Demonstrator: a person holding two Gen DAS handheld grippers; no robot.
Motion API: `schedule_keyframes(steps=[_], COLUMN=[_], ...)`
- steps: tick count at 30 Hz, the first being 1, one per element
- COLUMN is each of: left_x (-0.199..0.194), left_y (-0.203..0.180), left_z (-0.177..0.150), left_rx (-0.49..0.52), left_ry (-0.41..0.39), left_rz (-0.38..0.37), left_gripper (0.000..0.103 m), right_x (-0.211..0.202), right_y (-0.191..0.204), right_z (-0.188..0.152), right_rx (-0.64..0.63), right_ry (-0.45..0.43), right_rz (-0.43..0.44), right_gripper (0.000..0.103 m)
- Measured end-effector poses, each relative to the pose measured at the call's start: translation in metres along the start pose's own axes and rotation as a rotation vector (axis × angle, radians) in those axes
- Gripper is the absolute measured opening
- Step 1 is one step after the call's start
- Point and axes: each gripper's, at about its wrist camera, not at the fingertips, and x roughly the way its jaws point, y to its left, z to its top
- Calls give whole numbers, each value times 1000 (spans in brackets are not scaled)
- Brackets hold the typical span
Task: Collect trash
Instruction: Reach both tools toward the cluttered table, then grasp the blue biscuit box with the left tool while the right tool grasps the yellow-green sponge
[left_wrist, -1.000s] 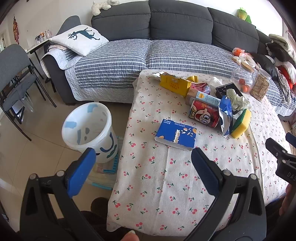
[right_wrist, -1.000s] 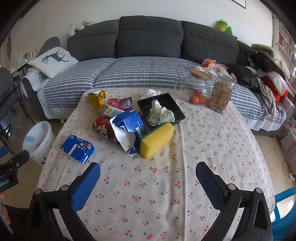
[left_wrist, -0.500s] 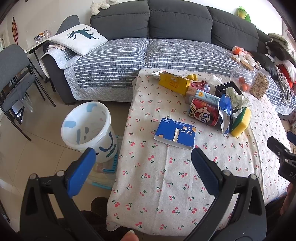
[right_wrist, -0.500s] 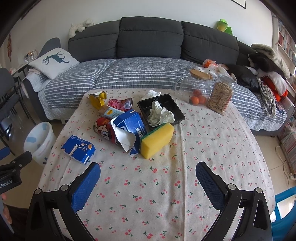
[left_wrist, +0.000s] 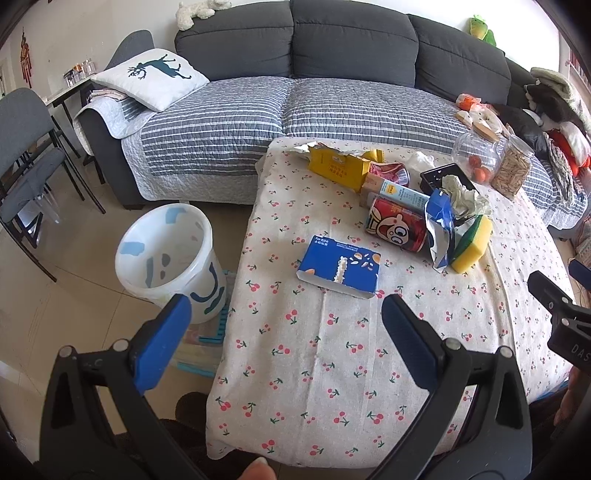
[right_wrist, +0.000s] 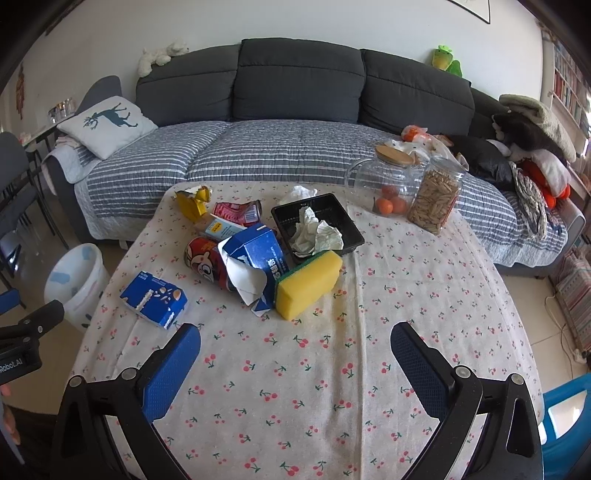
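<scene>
Trash lies on a cherry-print tablecloth (right_wrist: 332, 369): a flat blue carton (left_wrist: 340, 266) (right_wrist: 155, 300), a red cartoon can (left_wrist: 395, 224) (right_wrist: 207, 263), a torn blue carton (right_wrist: 255, 258), a yellow box (left_wrist: 338, 165), a crushed red can (right_wrist: 238, 212) and crumpled tissue in a black tray (right_wrist: 317, 225). A white bin (left_wrist: 166, 251) (right_wrist: 74, 280) stands on the floor left of the table. My left gripper (left_wrist: 282, 328) is open and empty, near the blue carton. My right gripper (right_wrist: 295, 354) is open and empty over the table's front.
A yellow sponge (right_wrist: 308, 274) lies beside the torn carton. Two glass jars (right_wrist: 436, 194) stand at the table's back right. A grey sofa (right_wrist: 295, 110) runs behind the table. A grey chair (left_wrist: 26, 155) stands at the far left. A blue stool (right_wrist: 565, 410) is at the right.
Both grippers have drifted slightly; the table scene sits a little lower and farther in the left wrist view. Nothing was picked up or moved.
</scene>
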Motion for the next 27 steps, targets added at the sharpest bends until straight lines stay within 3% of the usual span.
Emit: schedule_keyframes(steps=[4, 7, 10, 12, 15, 18, 20, 21, 27], left_x=[3, 9, 26, 46, 85, 116, 132, 136, 143], left_y=[2, 3, -4, -6, -1, 6, 5, 4, -20], left_z=[5, 18, 33, 41, 40, 28, 23, 22, 38], left_rx=[-21, -11, 71, 82, 12, -129, -230, -269, -301], left_ry=[16, 60, 144, 240, 381, 459, 568, 584, 546], left_rz=[-52, -149, -175, -196, -228, -289, -396, -419, -362], left_gripper=[102, 102, 102, 102, 102, 97, 95, 95, 89], right_x=[-3, 0, 16, 35, 65, 91, 104, 107, 114], right_y=[0, -2, -3, -4, -13, -24, -28, -30, -45], right_z=[9, 28, 49, 60, 63, 48, 41, 40, 50], right_rx=[-32, -49, -71, -83, -49, -13, -31, -40, -30], right_ry=[-19, 18, 95, 167, 231, 282, 331, 332, 299], right_rz=[17, 29, 56, 68, 98, 90, 95, 90, 28], right_gripper=[103, 103, 103, 103, 103, 103, 103, 103, 103])
